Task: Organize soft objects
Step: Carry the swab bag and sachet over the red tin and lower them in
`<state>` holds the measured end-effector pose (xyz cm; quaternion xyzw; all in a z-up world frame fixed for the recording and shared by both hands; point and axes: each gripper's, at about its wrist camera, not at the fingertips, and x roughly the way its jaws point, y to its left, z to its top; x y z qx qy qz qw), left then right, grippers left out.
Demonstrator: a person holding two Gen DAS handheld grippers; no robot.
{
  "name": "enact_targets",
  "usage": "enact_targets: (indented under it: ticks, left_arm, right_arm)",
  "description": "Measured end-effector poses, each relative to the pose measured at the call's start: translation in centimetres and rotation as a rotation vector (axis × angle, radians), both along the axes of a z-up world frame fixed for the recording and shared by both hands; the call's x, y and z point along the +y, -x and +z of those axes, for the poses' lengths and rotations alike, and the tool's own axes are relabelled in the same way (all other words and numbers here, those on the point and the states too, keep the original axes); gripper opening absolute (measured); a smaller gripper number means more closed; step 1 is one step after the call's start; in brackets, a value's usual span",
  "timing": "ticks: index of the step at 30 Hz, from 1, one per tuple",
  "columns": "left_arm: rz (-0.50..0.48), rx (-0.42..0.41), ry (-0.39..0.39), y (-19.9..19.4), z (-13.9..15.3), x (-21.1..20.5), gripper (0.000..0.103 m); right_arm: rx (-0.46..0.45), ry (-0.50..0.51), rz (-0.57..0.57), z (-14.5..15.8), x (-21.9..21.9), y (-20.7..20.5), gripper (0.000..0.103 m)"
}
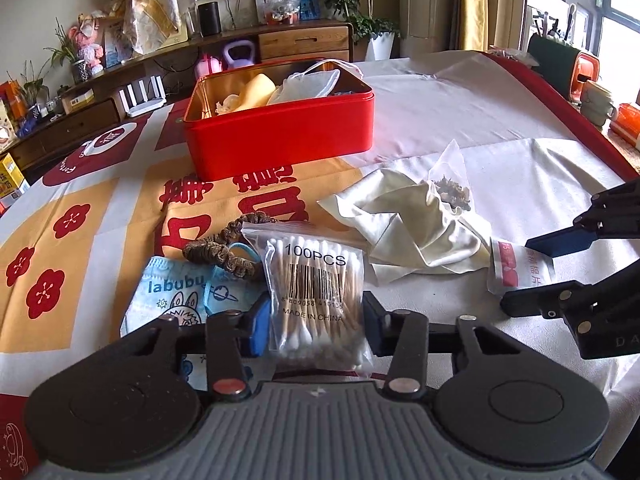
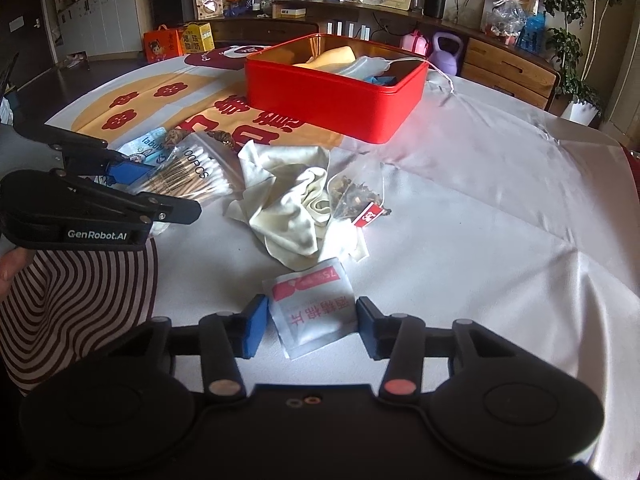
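My left gripper (image 1: 314, 330) is open, its jaws on either side of a clear bag of cotton swabs (image 1: 316, 292) lying on the table. My right gripper (image 2: 312, 330) is open around a white sachet with red print (image 2: 314, 312); neither jaw presses it. Both grippers also show in the other view, right (image 1: 532, 272) and left (image 2: 168, 188). A crumpled cream cloth (image 1: 412, 228) (image 2: 292, 204), a tea bag (image 1: 450, 192) (image 2: 356, 196), a brown scrunchie (image 1: 224, 246) and a blue labubu mask pack (image 1: 176, 296) lie nearby. The red tin (image 1: 280, 140) (image 2: 332, 96) holds soft items.
The table wears a white cloth with orange and red print (image 1: 80, 216). A sideboard (image 1: 300, 40) with plants, a speaker and boxes stands behind. The table's red edge (image 1: 560, 92) lies right, with cups beyond. A striped sleeve (image 2: 80, 292) shows at left.
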<state>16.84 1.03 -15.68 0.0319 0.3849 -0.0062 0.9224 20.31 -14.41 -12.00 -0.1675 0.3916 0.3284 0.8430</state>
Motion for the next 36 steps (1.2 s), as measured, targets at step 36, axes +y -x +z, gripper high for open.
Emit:
enact_targets:
  ticks: [36]
  left_arm:
    - [0.028, -0.101, 0.131, 3.1, 8.0, 1.3, 0.036]
  right_arm:
    - [-0.109, -0.104, -0.077, 8.3, 0.0, 3.8, 0.043]
